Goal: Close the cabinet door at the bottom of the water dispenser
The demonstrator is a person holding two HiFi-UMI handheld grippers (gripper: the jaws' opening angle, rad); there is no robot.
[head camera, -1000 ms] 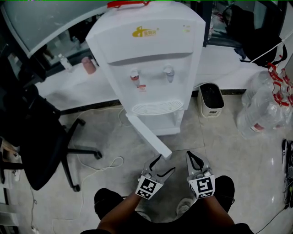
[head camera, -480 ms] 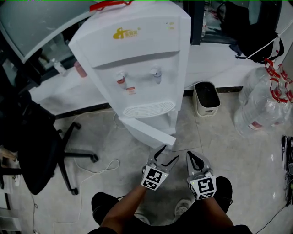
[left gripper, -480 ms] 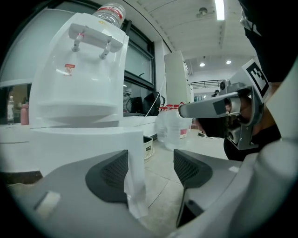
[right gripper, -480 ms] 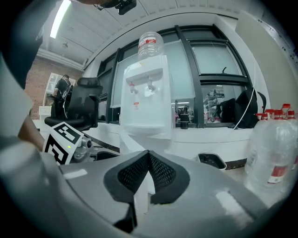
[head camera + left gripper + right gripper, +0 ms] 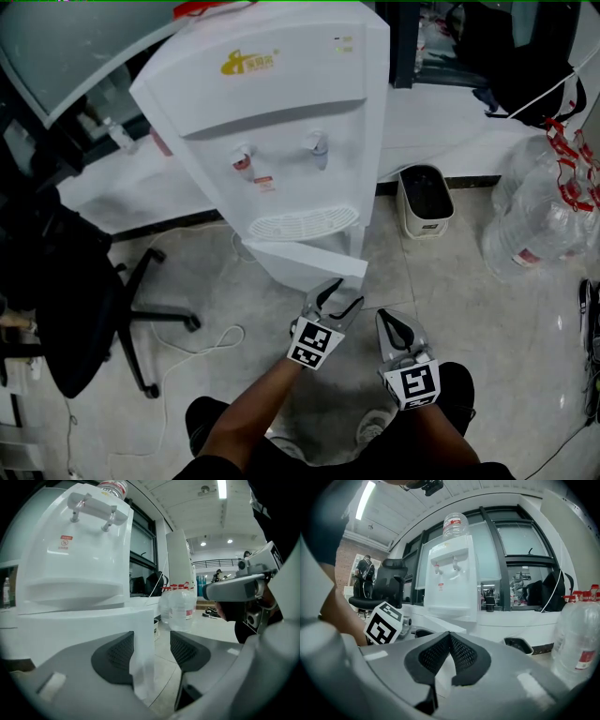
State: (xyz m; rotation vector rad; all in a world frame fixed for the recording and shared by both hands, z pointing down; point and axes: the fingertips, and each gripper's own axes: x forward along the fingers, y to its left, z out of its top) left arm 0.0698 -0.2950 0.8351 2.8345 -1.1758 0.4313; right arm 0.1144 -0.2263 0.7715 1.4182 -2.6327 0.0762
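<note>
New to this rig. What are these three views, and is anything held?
No robot: a person holds a two-jaw gripper in each hand. The head view looks down from their head; each gripper view looks along its own jaws. On the floor: dispenser, bin, bottles, chair. The left gripper has the free edge of the door between its jaws, which have just been closing, not yet clamped. The right gripper is shut, empty.
</note>
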